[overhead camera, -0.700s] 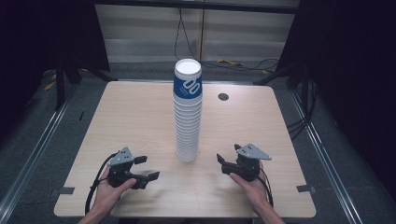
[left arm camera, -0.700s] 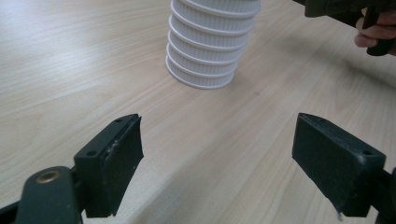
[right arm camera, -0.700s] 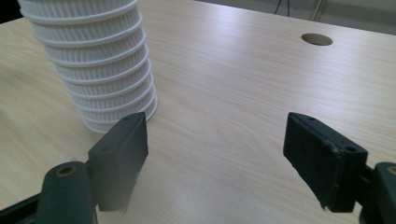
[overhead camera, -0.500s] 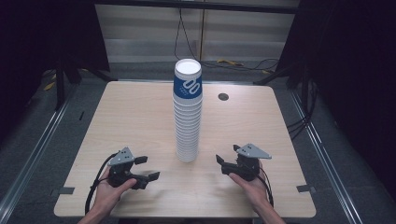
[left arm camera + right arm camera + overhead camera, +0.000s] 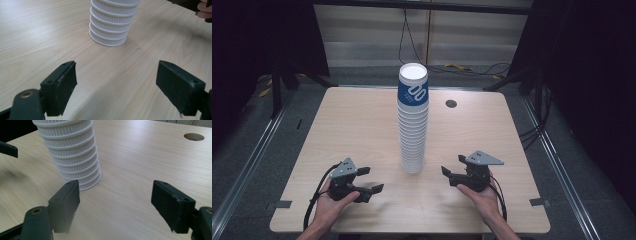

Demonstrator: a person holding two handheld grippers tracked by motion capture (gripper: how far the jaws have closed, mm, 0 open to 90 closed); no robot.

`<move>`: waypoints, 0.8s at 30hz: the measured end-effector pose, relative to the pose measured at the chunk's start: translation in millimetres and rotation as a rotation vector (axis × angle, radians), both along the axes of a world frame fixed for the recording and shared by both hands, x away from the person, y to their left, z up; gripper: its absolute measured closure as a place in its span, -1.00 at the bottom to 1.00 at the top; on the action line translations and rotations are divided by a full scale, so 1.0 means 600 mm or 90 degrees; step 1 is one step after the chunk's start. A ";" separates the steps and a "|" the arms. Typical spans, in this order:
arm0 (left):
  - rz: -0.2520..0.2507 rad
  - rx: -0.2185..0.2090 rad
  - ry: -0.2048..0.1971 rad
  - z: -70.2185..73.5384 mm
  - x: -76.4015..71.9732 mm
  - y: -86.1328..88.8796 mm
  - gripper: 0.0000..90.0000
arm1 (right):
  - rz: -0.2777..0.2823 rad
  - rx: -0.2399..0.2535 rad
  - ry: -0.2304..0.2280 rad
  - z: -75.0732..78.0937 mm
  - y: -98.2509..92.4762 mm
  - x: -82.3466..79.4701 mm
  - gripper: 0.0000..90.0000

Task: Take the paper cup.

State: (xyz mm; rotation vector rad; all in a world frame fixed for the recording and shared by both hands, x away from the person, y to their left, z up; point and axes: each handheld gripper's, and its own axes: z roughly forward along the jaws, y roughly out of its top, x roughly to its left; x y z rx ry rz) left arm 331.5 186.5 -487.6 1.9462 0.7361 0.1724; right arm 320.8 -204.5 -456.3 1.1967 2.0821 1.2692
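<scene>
Left gripper (image 5: pixel 371 180) and right gripper (image 5: pixel 451 166), both agape, flank cup stack (image 5: pixel 413 122).

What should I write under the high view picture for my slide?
A tall stack of paper cups stands on a wooden table between two open hand-held grippers, left and right.

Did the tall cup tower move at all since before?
No. The cup stack stands at the same spot on the table, just as far left of the round hole as it was earlier.
</scene>
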 end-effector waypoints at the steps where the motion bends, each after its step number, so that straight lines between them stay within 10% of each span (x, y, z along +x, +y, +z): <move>1: 0.000 0.000 -0.001 0.000 0.000 0.000 -0.63 | 0.008 0.005 0.003 0.002 0.001 -0.001 -0.47; 24: 0.011 0.011 -0.005 -0.002 0.005 0.000 -0.60 | 0.081 0.032 0.024 0.044 0.010 0.000 -0.43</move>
